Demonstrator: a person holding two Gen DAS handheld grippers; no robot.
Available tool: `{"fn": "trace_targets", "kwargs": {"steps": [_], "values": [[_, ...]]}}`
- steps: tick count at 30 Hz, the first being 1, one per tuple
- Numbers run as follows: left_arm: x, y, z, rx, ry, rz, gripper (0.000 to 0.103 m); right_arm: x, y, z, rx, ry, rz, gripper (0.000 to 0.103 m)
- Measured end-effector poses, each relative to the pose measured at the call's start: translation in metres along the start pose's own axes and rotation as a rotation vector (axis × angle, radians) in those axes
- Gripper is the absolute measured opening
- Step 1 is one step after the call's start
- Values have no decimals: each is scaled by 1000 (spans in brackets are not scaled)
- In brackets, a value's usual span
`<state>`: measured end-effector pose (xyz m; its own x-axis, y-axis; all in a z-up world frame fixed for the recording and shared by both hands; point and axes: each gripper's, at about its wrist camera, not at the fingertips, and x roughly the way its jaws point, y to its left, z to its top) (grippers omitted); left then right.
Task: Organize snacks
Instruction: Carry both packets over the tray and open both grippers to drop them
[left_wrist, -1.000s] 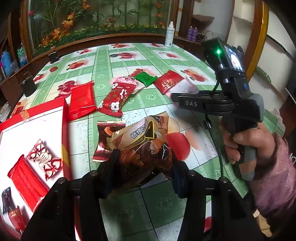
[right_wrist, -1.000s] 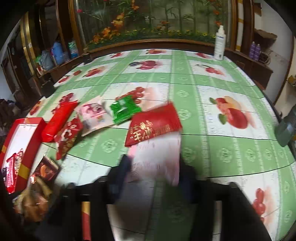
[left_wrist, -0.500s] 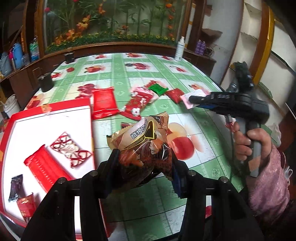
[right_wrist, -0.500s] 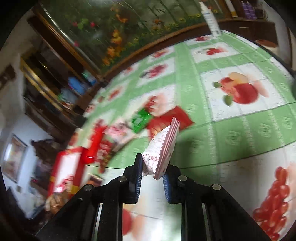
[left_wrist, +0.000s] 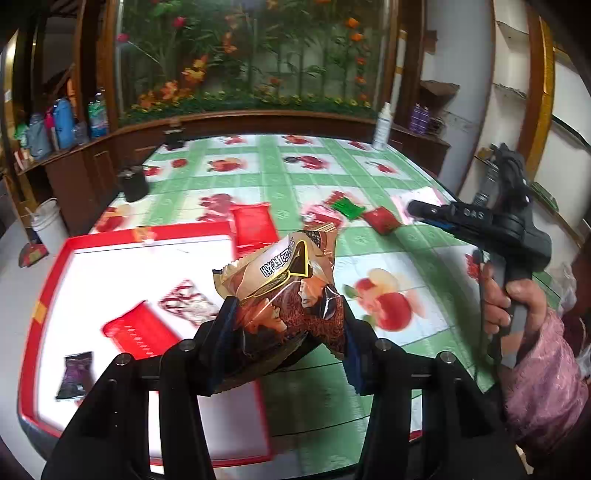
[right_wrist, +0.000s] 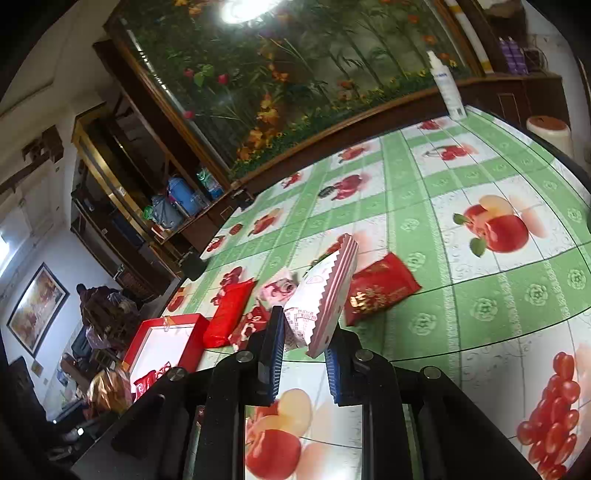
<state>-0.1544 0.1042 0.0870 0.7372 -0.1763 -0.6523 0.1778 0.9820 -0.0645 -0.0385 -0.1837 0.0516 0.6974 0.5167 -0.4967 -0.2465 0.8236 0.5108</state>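
— What lies at the left?

— A shallow red-rimmed cardboard box with a white floor (left_wrist: 55, 273), sitting on the green-and-white fruit-print tablecloth (left_wrist: 388, 251). Inside it: a small dark purple sachet (left_wrist: 74, 374), a flat red ribbed packet (left_wrist: 138, 334) and a red-and-white patterned wrapper (left_wrist: 188, 302) (blurred, so no print can be read).

— And the left gripper (left_wrist: 286, 325)?

— Clamped on a crinkled brown-and-gold foil snack bag (left_wrist: 284, 280), held up off the cloth over the box's right edge.

— Past that, on the cloth?

— A glossy red pouch (left_wrist: 255, 225) just beyond the box, then a pink-and-red wrapper (left_wrist: 321, 216), a small green packet (left_wrist: 347, 207) and a red packet with gold lettering (right_wrist: 380, 288), all loose and close together.

— The right gripper (right_wrist: 304, 343)?

— Held in a hand (left_wrist: 513, 299) with a pink sleeve (left_wrist: 546, 376); its jaws have just been closing and now pinch a white packet with a pink zigzag-cut seam (right_wrist: 321, 295), lifted clear of the table and standing on edge.
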Motion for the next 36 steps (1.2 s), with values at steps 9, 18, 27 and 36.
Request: {"fn": "trace_targets", "kwargs": {"steps": [9, 18, 27, 36], "values": [[-10, 41, -13, -79, -12, 70, 49, 10, 46, -20, -125, -18, 35, 20], [-26, 83, -26, -153, -29, 151, 49, 43, 114, -47, -225, 51, 148, 20], [-31, 123, -39, -209, -22, 278, 49, 84, 195, -77, -352, 192, 294, 20], [-24, 150, -42, -256, 15, 364, 49, 121, 281, -111, -576, 329, 389, 20]]}}
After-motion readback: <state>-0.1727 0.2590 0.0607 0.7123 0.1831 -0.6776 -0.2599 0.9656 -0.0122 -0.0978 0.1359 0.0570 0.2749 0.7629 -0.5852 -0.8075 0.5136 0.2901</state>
